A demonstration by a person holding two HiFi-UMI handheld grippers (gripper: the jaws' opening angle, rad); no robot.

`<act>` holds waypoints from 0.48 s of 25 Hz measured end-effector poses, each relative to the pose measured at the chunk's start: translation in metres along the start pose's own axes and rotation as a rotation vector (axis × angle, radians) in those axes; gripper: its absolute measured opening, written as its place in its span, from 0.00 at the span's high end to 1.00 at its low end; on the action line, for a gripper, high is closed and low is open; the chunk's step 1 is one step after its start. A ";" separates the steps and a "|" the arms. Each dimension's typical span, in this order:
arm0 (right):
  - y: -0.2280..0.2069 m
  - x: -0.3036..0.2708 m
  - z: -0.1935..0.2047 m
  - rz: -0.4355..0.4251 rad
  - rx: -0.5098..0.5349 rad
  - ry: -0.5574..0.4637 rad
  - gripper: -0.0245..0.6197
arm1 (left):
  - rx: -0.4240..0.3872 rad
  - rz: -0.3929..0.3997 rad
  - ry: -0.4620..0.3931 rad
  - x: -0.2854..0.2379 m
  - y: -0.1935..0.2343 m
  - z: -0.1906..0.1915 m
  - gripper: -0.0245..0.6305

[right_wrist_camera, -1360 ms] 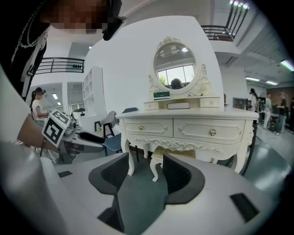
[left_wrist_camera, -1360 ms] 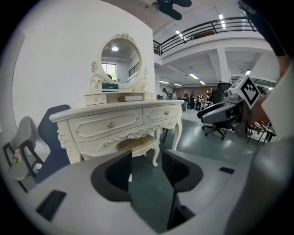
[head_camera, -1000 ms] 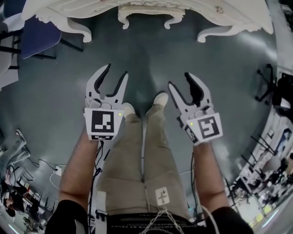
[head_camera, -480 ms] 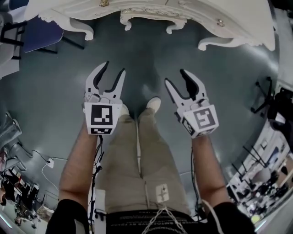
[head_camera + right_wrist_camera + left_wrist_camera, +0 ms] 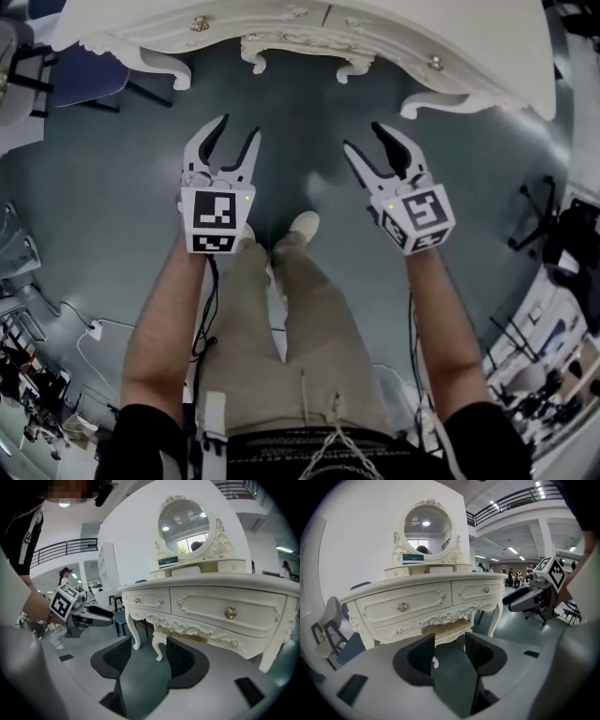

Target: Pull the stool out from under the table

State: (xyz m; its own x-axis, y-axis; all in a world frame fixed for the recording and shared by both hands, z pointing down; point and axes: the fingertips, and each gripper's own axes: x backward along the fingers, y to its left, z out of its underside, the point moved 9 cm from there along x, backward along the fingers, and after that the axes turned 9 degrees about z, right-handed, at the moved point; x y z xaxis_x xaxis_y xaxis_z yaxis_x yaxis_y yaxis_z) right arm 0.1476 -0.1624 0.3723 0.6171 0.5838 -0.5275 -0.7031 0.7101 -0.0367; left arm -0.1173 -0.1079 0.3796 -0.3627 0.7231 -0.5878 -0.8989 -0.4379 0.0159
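The white carved stool (image 5: 302, 49) with a gold cushion sits tucked under the white dressing table (image 5: 469, 47) at the top of the head view. My left gripper (image 5: 237, 129) and right gripper (image 5: 366, 138) hover side by side above the floor, short of the table, both open and empty. In the left gripper view the stool's cushion (image 5: 445, 629) shows just beyond my open jaws (image 5: 450, 656), below the drawers (image 5: 422, 604). In the right gripper view the stool (image 5: 180, 632) and one curved leg (image 5: 158, 648) stand past the open jaws (image 5: 149, 660).
A blue chair (image 5: 80, 70) stands left of the table. A black office chair (image 5: 553, 197) is at the right. Cables (image 5: 94, 328) lie on the floor at lower left. The person's shoes (image 5: 302, 225) are between the grippers. A round mirror (image 5: 427, 527) tops the table.
Both grippers have moved forward toward the table, and the table and stool show nearer in the head view. The person's feet have stepped forward. The jaws stay the same width.
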 end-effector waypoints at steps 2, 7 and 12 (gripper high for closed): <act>-0.007 -0.004 0.003 -0.003 0.008 0.000 0.64 | -0.014 -0.003 0.000 -0.006 0.000 0.002 0.68; -0.020 -0.017 0.022 0.038 -0.030 0.019 0.64 | -0.031 0.003 0.033 -0.028 -0.001 0.019 0.68; -0.029 -0.043 0.039 0.095 -0.073 0.059 0.64 | -0.004 0.018 0.062 -0.057 0.009 0.036 0.68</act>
State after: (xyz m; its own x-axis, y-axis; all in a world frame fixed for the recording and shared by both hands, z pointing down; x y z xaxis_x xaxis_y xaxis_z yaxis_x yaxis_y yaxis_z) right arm 0.1553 -0.1933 0.4294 0.5262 0.6211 -0.5808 -0.7825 0.6211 -0.0447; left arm -0.1132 -0.1335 0.4425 -0.3624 0.6810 -0.6363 -0.8914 -0.4526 0.0233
